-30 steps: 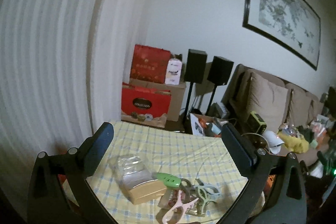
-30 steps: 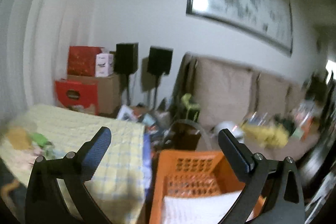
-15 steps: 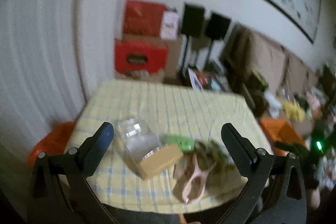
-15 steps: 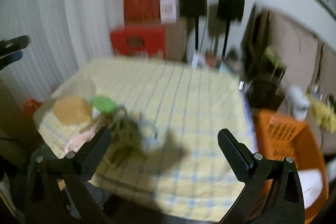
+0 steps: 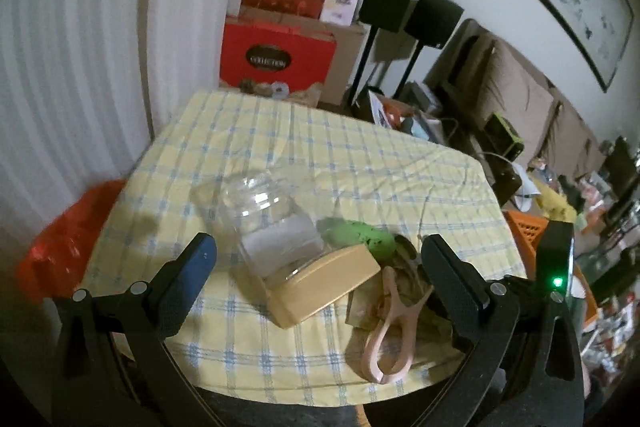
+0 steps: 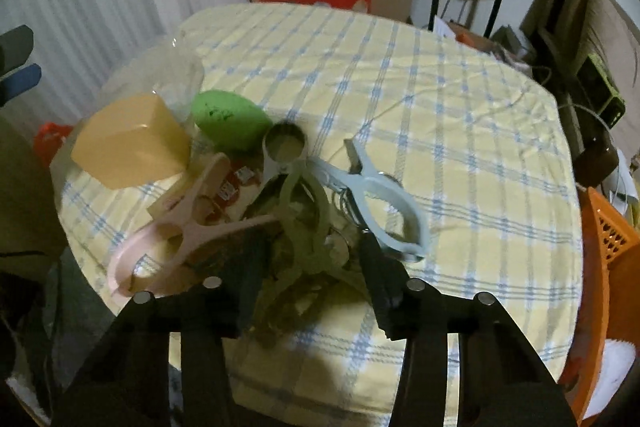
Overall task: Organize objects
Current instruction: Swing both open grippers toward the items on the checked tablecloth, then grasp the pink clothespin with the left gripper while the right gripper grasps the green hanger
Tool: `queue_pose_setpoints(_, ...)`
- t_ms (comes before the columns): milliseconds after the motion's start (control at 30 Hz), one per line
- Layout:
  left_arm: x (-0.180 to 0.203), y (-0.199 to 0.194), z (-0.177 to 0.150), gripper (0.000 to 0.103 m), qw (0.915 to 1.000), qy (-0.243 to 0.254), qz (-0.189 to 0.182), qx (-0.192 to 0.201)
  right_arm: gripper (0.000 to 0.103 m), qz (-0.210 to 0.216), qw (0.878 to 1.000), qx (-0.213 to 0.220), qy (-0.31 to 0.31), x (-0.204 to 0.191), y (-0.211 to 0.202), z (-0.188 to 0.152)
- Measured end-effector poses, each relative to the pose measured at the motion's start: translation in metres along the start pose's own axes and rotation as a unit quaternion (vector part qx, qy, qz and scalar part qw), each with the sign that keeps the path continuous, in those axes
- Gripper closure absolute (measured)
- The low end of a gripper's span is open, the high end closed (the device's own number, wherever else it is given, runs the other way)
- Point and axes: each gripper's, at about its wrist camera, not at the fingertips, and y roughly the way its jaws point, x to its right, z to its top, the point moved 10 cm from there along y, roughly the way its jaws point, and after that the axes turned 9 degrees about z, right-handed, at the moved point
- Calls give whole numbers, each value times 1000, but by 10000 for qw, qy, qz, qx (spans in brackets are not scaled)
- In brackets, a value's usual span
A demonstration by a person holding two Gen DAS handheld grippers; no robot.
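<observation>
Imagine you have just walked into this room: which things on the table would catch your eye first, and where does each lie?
First comes the clutter at the near edge of the yellow checked tablecloth: a clear jar lying on its side with a tan lid, and a bright green oval object beside it. Next to these, large clothes pegs lie tangled: a pink peg, an olive peg and a pale blue peg.

Whether the right gripper's (image 6: pixel 310 267) closing jaws touch the olive clip (image 6: pixel 308 227) between them is too blurred to tell, and the orange basket (image 6: pixel 600 227) is cut off at the right edge.
</observation>
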Motion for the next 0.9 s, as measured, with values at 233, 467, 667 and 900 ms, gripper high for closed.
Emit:
queue_pose_setpoints(233,2,-5,5,1,9999,-50,-31,161,61,181,9987,368,289,1,-10,3)
queue_pose_setpoints(467,54,-10,-18,1,9930,1007,-605,-102,61,187,9961,751,422,17,-57,5)
queue_pose_setpoints(667,94,28,-79,1,9680,2198,-354,-1155,61,157,9934,921,666,37,-87,-12)
queue_pose_setpoints(900,102,72,-109,12,9535,2534,426,-1574,61,153,9943,805,679,45,-92,-28)
